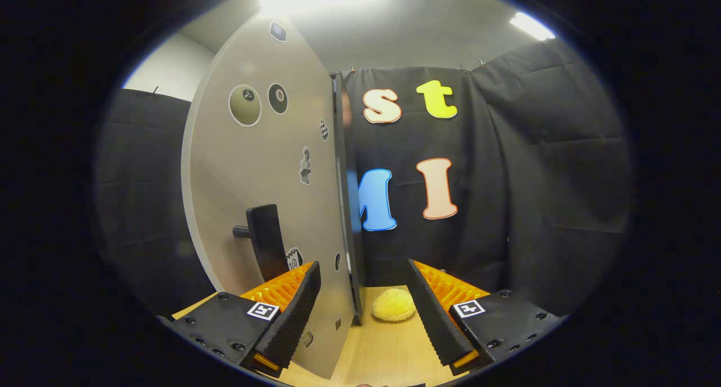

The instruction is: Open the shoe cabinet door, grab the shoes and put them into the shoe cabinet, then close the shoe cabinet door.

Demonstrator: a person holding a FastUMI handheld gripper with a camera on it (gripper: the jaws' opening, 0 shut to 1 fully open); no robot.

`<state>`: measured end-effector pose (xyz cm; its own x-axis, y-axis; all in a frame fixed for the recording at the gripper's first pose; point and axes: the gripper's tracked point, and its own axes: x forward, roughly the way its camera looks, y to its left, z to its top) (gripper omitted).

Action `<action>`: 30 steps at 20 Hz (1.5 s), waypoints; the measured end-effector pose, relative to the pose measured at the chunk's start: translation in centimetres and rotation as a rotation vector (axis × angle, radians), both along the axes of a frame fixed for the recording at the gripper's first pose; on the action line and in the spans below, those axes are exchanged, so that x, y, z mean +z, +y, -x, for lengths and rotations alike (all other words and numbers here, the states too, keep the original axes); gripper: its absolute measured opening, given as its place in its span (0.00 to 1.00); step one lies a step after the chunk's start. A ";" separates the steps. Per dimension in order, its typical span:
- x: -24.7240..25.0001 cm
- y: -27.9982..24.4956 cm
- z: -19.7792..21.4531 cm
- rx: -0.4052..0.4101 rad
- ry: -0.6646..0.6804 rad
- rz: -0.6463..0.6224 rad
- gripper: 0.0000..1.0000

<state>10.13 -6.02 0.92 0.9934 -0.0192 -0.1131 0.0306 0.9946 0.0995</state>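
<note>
The grey shoe cabinet door (259, 167) stands swung out, edge-on toward me, with several stickers on its face. Its black handle (265, 240) juts out just beyond my left finger (293, 314). My gripper (363, 314) is open, and the door's lower free edge passes between the fingers without either finger pressing on it. A yellow fluffy shoe (394, 305) lies on the wooden tabletop (383, 347) just ahead, between the fingers and close to the right finger (434, 314). The dark cabinet edge (346, 195) shows behind the door.
Black booth cloth hangs behind and to both sides. The wooden table surface runs under the fingers. Ceiling lights glare from above.
</note>
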 end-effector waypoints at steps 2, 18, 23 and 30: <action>-0.1 2.4 -0.3 -0.003 0.007 -0.019 0.96; -1.1 18.2 -6.1 0.012 0.057 -0.002 0.96; -1.7 20.0 -5.9 0.042 0.067 0.052 0.97; -2.2 18.0 -5.3 0.011 0.079 0.036 0.97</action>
<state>15.45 11.99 -1.29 0.9815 -0.0140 -0.1911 0.0261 0.9978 0.0611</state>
